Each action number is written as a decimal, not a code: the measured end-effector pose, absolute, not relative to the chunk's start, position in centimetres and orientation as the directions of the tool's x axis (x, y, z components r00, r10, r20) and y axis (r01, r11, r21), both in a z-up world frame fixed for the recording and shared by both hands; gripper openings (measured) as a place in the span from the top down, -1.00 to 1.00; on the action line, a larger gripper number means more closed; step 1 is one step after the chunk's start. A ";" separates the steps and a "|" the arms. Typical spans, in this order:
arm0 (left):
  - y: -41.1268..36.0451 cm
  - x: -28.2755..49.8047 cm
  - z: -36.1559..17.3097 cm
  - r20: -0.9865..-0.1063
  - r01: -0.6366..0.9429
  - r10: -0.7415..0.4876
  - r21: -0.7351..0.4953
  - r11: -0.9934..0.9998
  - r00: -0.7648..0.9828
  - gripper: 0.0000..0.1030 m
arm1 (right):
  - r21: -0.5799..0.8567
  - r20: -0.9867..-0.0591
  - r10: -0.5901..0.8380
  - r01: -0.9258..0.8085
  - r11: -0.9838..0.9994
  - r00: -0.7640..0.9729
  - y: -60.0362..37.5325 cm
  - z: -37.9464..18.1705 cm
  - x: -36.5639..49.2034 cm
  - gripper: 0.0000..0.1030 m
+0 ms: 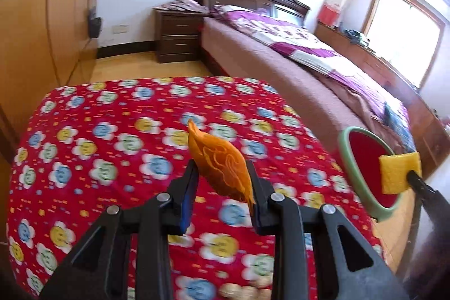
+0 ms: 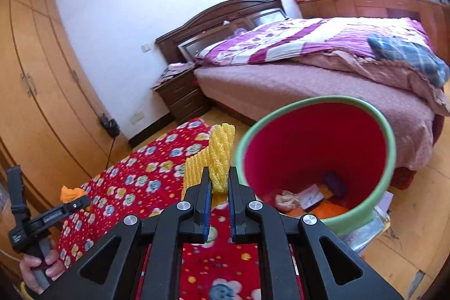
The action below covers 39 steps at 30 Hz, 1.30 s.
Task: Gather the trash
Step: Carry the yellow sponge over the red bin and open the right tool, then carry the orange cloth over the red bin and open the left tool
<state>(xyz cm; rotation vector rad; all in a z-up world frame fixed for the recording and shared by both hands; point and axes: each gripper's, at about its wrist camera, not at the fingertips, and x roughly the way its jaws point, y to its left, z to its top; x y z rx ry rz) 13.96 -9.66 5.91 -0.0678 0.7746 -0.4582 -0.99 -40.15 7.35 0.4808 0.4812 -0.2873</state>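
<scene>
- Left gripper is clenched on an orange peel, which stands up between the jaws above the red flowered cloth.
- Right gripper is clenched on a piece of yellow foam netting, squeezed narrow between the blue pads; more of the netting fans out to the left of the jaws.
- From the left wrist view, the right gripper shows at the right edge with the yellow foam netting at its tip, just in front of the bin's mouth.
- A red bin with a green rim lies tilted just beside the right gripper, its mouth facing the camera; it sits at the edge of the red cloth, near the bed.
- Inside the bin lie crumpled paper, a pale wrapper, something purple and orange scraps.
- From the right wrist view, the left gripper appears at lower left, held by a hand, the orange peel in its tip over the cloth.
- A dark wooden nightstand stands beside the bed's headboard, and wooden wardrobes line the left wall.
</scene>
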 end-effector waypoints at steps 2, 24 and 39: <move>-10.8 13.4 6.1 -0.660 0.393 -0.444 -0.236 0.889 0.606 0.37 | 0.387 -0.502 -0.155 0.382 0.839 0.850 -41.0 7.2 -1.7 0.81; -24.2 8.6 7.7 -0.652 0.595 -0.584 -0.245 0.765 0.483 0.37 | 0.371 -0.513 -0.292 0.516 0.772 0.807 -47.3 4.9 -5.4 0.76; -31.6 7.6 5.9 -0.688 0.690 -0.614 -0.226 0.688 0.387 0.37 | 0.411 -0.530 -0.271 0.523 0.747 0.803 -49.9 2.9 -6.2 0.54</move>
